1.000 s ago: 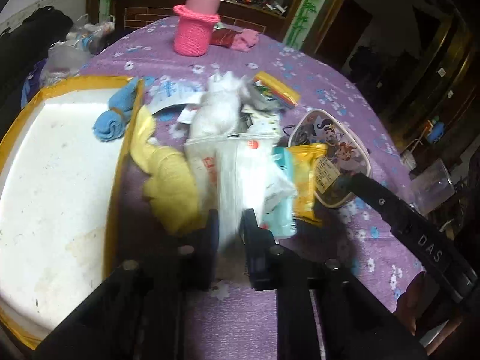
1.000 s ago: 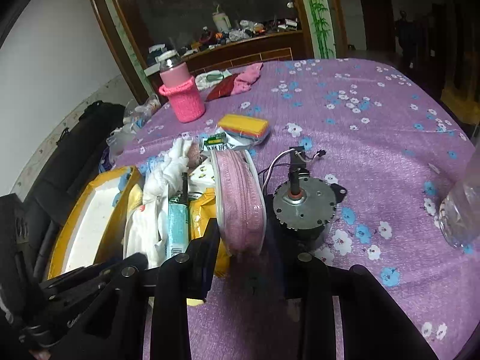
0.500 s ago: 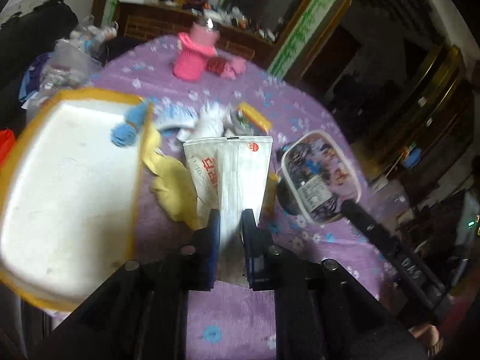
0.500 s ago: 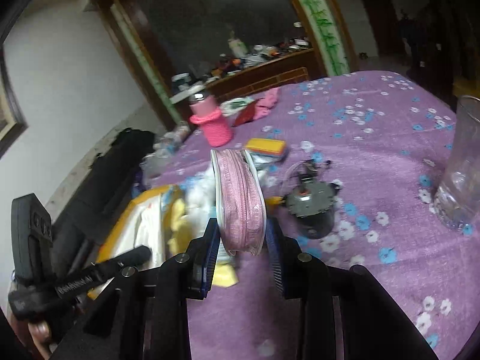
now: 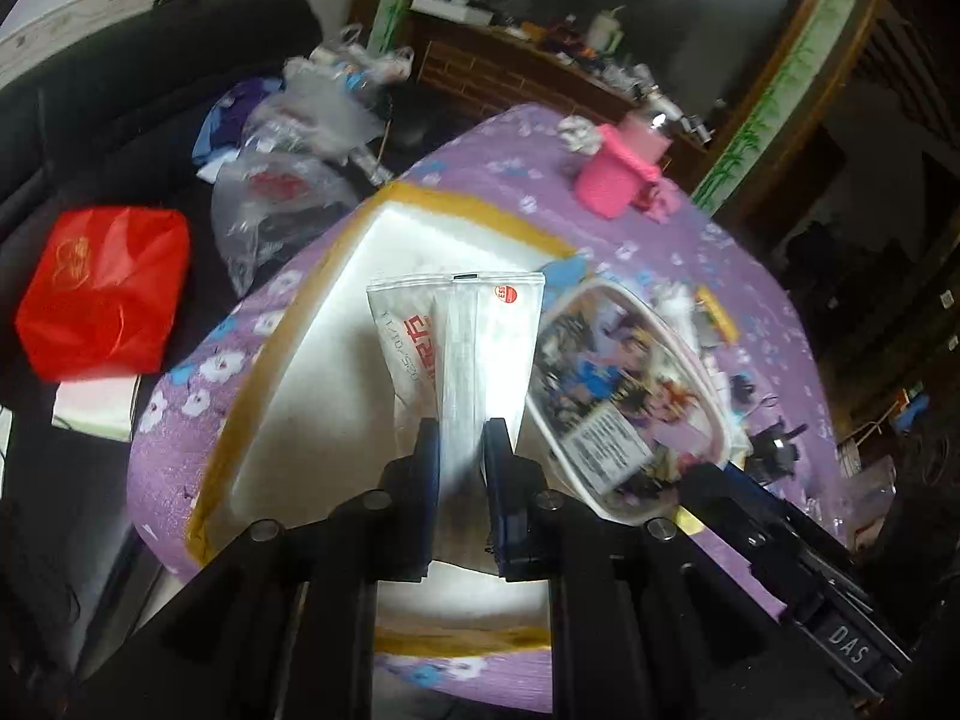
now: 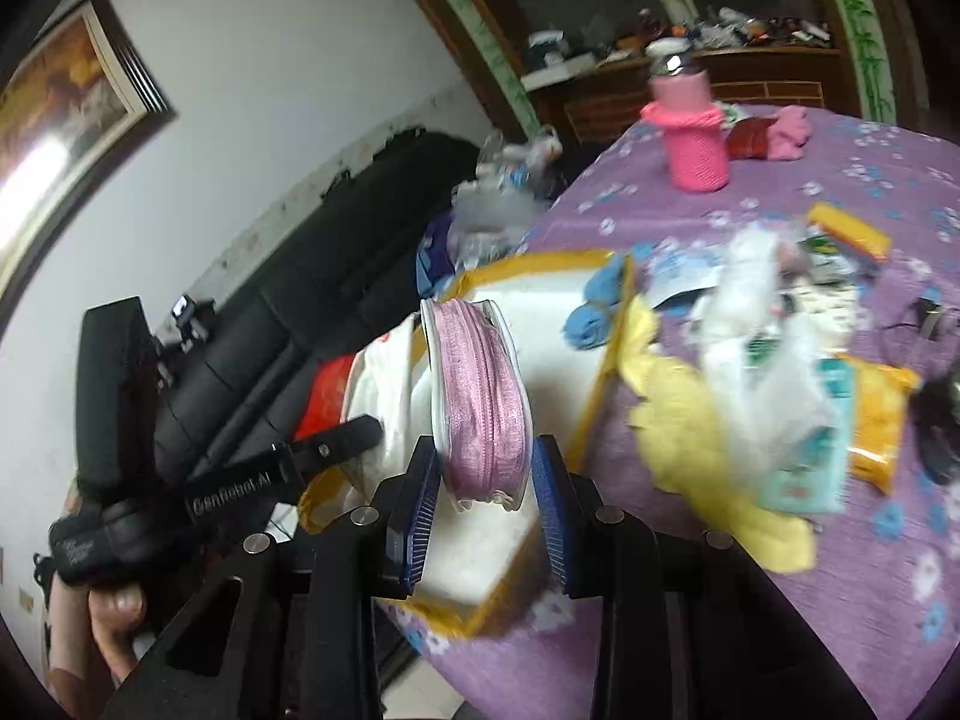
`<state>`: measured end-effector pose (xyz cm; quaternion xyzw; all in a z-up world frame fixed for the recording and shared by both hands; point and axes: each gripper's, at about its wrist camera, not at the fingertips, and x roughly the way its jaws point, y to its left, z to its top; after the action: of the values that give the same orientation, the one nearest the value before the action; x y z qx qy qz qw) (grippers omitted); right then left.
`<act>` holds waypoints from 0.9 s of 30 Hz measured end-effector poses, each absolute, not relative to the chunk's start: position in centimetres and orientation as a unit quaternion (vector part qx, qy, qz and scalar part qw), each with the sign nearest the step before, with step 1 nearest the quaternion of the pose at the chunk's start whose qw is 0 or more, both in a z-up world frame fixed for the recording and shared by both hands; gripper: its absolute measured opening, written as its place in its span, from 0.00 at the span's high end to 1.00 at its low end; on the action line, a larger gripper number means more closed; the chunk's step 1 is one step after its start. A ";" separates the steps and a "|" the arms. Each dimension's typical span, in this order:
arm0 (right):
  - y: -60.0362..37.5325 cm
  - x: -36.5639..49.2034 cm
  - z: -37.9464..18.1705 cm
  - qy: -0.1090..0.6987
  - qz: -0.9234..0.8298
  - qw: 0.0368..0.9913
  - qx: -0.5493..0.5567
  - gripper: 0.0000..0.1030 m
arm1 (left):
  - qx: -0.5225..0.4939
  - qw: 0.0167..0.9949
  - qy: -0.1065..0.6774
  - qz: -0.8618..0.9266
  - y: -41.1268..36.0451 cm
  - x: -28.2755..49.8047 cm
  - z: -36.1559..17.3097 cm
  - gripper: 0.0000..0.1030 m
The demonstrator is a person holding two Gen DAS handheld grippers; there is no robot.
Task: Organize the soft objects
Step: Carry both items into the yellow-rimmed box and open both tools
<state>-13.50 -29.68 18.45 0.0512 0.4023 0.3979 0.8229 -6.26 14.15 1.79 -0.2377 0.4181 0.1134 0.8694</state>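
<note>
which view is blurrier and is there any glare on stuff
Right wrist view: heavy motion blur smears the yellow cloth and packets; pink zip pouch stays sharp. Left wrist view: crisper, with glare on the white packet and red bag, fisheye bending the table edge.

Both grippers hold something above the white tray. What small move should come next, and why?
Probably lower both and release. The left gripper is shut on the white packet and the right gripper on the pink pouch, both already over the yellow-rimmed tray, whose floor below looks bare.
</note>
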 end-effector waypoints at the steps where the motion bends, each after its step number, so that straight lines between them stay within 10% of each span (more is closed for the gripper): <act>1: -28.5 -13.4 18.3 0.410 0.396 0.820 0.046 0.70 | -0.241 0.866 0.422 0.113 14.4 -6.3 1.2 0.89; 17: -23.4 -9.7 14.8 0.446 0.360 0.819 0.022 0.65 | -0.182 0.865 0.446 0.141 14.3 -5.5 -1.2 0.86; 22: -24.1 -10.6 15.7 0.424 0.358 0.831 0.027 0.42 | -0.167 0.871 0.436 0.153 13.5 -6.1 -0.5 0.48; 27: -26.0 -11.7 16.6 0.401 0.352 0.845 0.031 0.39 | -0.169 0.883 0.412 0.150 12.4 -6.6 1.0 0.45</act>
<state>-11.68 -26.00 16.59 0.0307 0.4009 0.3524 0.8451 -6.55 12.43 0.96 -0.1687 0.4120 0.1505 0.8827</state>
